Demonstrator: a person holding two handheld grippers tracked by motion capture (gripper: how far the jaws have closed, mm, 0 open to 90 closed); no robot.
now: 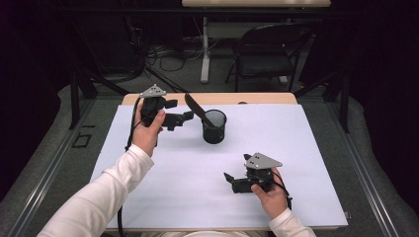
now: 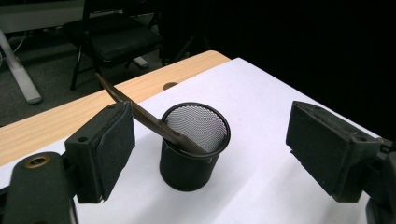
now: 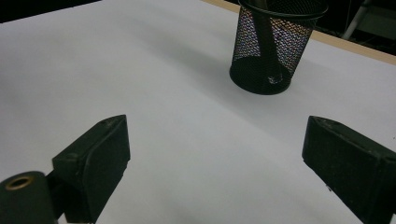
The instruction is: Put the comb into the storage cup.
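A black mesh cup (image 1: pixel 214 127) stands upright on the white sheet (image 1: pixel 276 163), back of centre. A dark flat utensil (image 1: pixel 195 107) leans in it, its upper end pointing up and left. My left gripper (image 1: pixel 179 111) hovers just left of the cup, open. In the left gripper view the cup (image 2: pixel 191 161) sits between the spread jaws of that gripper (image 2: pixel 211 137), and the utensil (image 2: pixel 140 114) slants past the top of the left jaw without being clamped. My right gripper (image 1: pixel 236 168) rests low at the front right, open and empty. In the right gripper view, the cup (image 3: pixel 273 51) stands beyond that gripper (image 3: pixel 215 154).
The white sheet covers most of a wooden table (image 1: pixel 257 98), whose bare strip shows along the far edge. A black folding chair (image 1: pixel 267 49), a table leg and cables stand on the floor behind. Dark floor borders both sides.
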